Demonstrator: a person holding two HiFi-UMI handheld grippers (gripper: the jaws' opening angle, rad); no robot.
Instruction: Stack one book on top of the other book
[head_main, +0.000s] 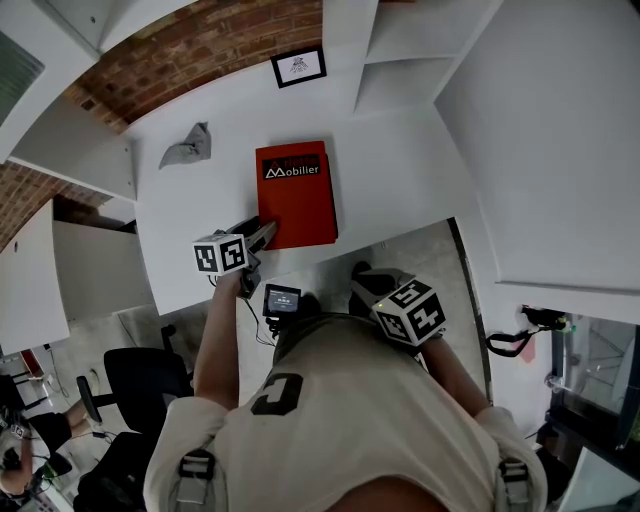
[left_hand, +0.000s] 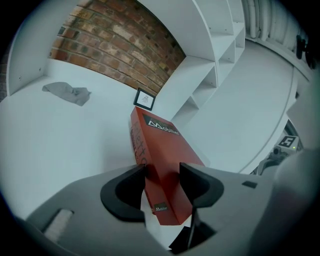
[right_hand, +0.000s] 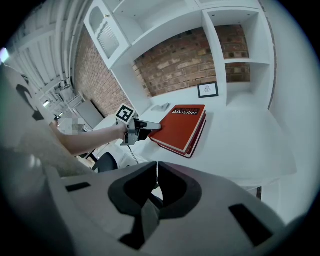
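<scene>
L gripper (left_hand: 162, 172) pinches near corner of red hardcover book (left_hand: 165, 150), which lies atop 2nd red book (right_hand: 199, 140) on white table (head_main: 400, 170). R gripper (right_hand: 156, 169) pressed together, nothing between jaws, held back off table edge.

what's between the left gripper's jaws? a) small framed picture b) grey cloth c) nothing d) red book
d: in the left gripper view, the left gripper has its jaws closed on the near end of the red book, while the grey cloth and the framed picture lie farther back.
</scene>
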